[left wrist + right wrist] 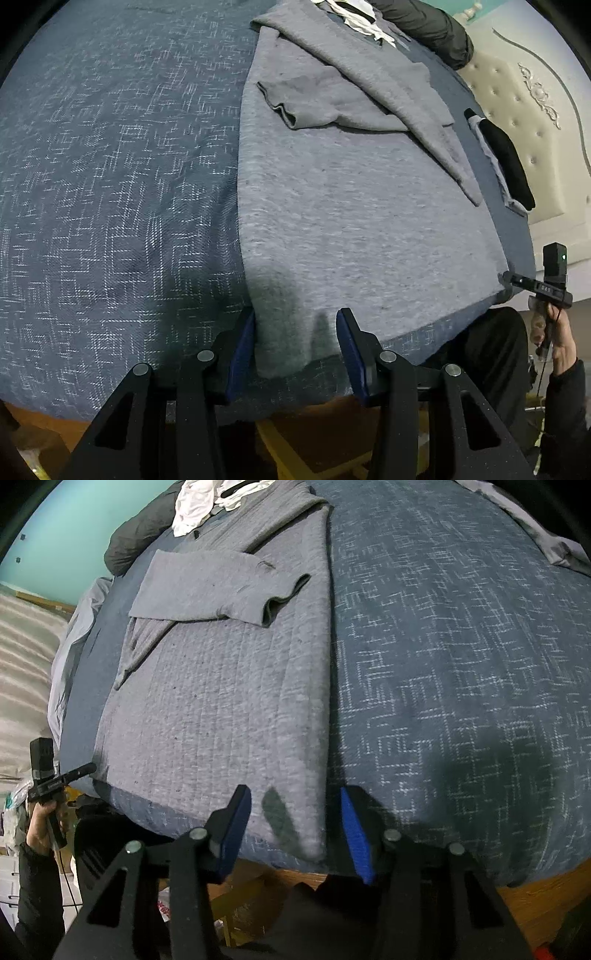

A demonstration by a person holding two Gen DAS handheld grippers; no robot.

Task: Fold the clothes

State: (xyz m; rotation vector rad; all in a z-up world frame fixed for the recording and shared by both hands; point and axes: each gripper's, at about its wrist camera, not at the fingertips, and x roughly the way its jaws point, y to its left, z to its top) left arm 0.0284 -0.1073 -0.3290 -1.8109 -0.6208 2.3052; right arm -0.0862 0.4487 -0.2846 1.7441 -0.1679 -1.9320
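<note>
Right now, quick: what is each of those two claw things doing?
Left gripper: jaws open, straddling a bottom corner of the grey sweater, not clamped.
Right gripper: jaws open around the other bottom corner, not clamped.

I am looking down over a bed [110, 184] covered in a dark blue spread with a white crosshatch weave, its wooden frame [535, 890] showing along the near edge. A cream tufted headboard [524, 122] with carved scrollwork is standing at one end, and a turquoise wall [74, 535] is rising behind it.
</note>
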